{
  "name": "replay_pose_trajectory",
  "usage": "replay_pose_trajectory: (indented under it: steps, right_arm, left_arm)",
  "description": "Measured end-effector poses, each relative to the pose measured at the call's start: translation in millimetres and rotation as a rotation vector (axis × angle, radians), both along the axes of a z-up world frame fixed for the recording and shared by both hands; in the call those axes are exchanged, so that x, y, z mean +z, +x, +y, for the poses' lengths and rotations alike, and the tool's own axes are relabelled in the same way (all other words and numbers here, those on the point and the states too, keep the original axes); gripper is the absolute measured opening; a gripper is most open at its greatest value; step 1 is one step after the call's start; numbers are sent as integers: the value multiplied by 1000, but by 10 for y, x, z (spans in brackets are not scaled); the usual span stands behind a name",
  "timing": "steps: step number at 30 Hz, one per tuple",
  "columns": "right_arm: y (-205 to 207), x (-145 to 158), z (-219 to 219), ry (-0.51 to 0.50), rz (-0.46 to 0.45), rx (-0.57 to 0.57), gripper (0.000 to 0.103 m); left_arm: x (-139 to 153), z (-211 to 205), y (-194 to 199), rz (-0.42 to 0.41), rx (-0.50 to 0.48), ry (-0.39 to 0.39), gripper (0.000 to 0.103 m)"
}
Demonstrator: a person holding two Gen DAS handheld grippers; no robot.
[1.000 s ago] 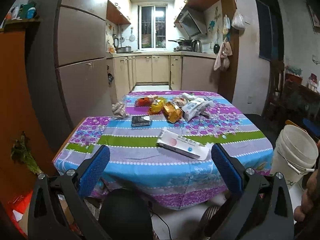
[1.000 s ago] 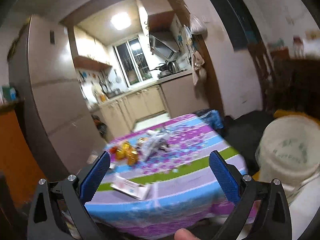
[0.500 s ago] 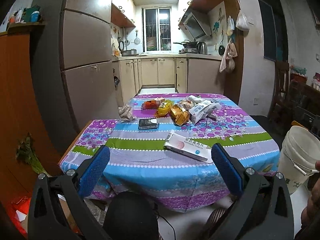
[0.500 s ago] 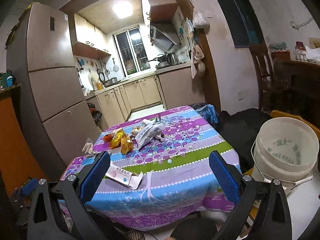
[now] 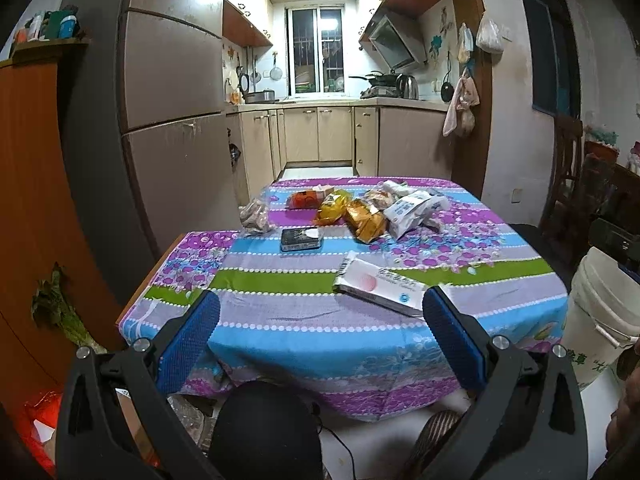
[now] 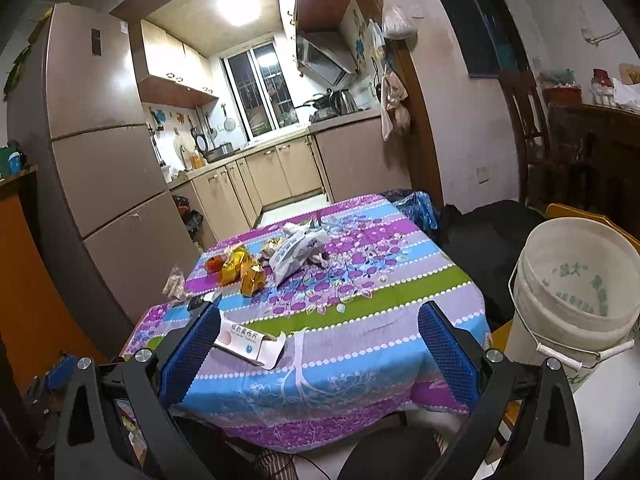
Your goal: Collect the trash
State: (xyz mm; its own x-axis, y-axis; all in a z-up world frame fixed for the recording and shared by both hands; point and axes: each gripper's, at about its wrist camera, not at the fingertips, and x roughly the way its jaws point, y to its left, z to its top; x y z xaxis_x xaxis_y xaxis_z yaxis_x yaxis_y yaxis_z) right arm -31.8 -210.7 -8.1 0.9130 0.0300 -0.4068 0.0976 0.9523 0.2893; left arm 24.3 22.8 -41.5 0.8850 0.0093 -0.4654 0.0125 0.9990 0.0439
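A white flat box (image 5: pixel 378 282) lies near the front of the table (image 5: pixel 280 332); it also shows in the right wrist view (image 6: pixel 250 343). Farther back lie yellow and gold wrappers (image 5: pixel 364 222), a white bag (image 5: pixel 412 210), an orange packet (image 5: pixel 304 199), a clear bag (image 5: pixel 254 218) and a small black box (image 5: pixel 298 239). A white bucket (image 6: pixel 576 292) stands right of the table. My left gripper (image 5: pixel 320 336) is open and empty before the table's front edge. My right gripper (image 6: pixel 318 344) is open and empty, likewise short of the table.
A tall fridge (image 5: pixel 168 100) stands left of the table, an orange cabinet (image 5: pixel 28 200) at far left. Kitchen counters (image 5: pixel 320 132) lie behind. A dark chair (image 6: pixel 524 120) and sideboard stand at right. A black round stool (image 5: pixel 266 428) sits below the table's front edge.
Both grippers have shifted slightly and steadied; the left view has drawn a little nearer the table and lifted. The right view swung from blurred to level. Nothing on the table moved.
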Motion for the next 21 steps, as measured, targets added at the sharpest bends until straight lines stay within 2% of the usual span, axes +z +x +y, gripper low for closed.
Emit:
replay_pose_trajectory:
  steps: [6,10,12,16,19,21]
  right_arm:
    - [167,-89,94,-26,33,43,98]
    - [404,-140,250,-79,59,138,99]
    - [577,-156,387,-142,68,236,99]
    - [1009,-201,703,-309,89,504,98]
    - [1381,-297,890,-411,147,684,98]
    - [1622,-382,1003,-440,198,796,98]
  left_arm:
    - [-124,384,332,57,57,-9,98]
    - [-276,599,564,112,58,23,98]
    - [-353,720,713,158,36,23,98]
    - [-398,945,998,217,-6,5,98]
    - [-328,1127,1204,204,-4,-1,98]
    - [-284,1248,1354,205,-8,-5,98]
